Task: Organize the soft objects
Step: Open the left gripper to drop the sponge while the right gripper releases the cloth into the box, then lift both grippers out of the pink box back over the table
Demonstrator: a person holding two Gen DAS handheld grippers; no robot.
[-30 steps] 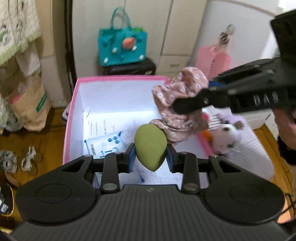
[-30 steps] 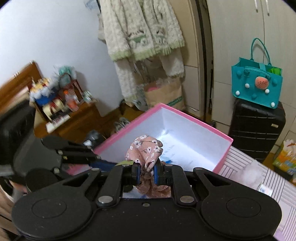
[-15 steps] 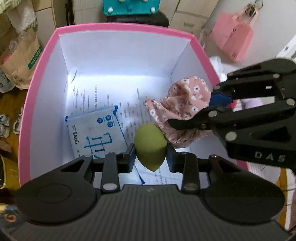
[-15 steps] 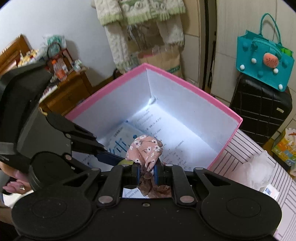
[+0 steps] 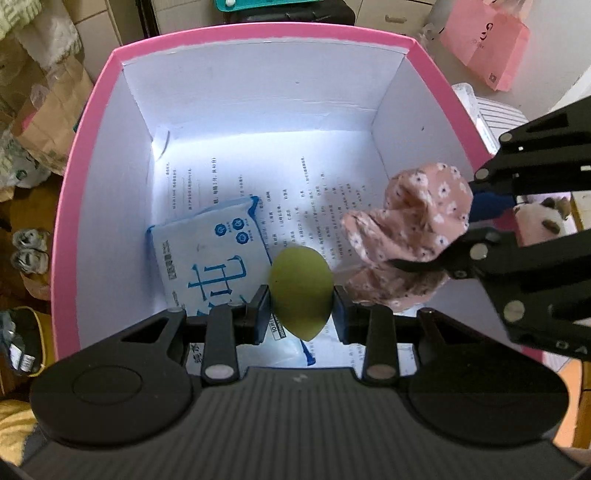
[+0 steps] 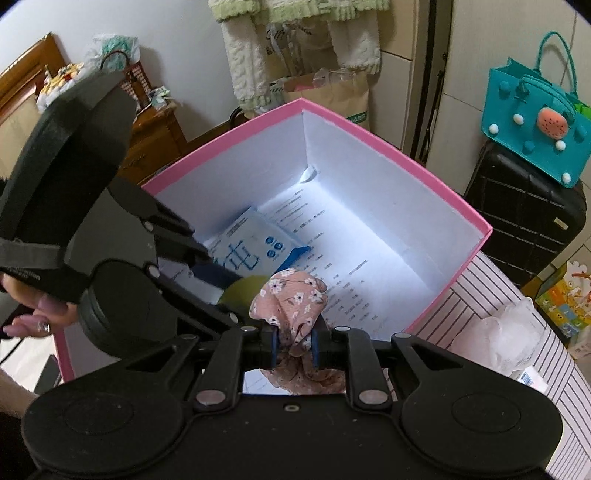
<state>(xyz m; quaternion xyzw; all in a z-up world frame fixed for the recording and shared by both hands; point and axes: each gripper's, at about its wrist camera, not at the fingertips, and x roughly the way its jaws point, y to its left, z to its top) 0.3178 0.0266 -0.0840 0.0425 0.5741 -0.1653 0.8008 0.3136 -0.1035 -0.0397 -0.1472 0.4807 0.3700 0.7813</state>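
Observation:
A pink box (image 5: 258, 31) with white inner walls stands open below both grippers. My left gripper (image 5: 299, 314) is shut on a green egg-shaped sponge (image 5: 297, 284), held low inside the box over its bottom. My right gripper (image 6: 294, 343) has a pink flowered scrunchie (image 6: 291, 299) between its pads; its jaws are opening, though the pads still touch the cloth. In the left wrist view the scrunchie (image 5: 410, 229) hangs just right of the sponge, near the box's right wall. In the right wrist view the left gripper (image 6: 229, 288) reaches in from the left with the sponge (image 6: 240, 291).
A blue and white wipes pack (image 5: 210, 254) and a printed sheet (image 5: 314, 192) lie on the box bottom. Beside the box are a striped surface (image 6: 498, 306), a plush toy (image 5: 539, 221), a teal bag (image 6: 535, 122) on a black suitcase (image 6: 524, 214), and a pink paper bag (image 5: 487, 40).
Both grippers have sunk and tipped downward, from above the box rim to inside it. The sponge and the scrunchie have stayed between their pads and now hang close together.

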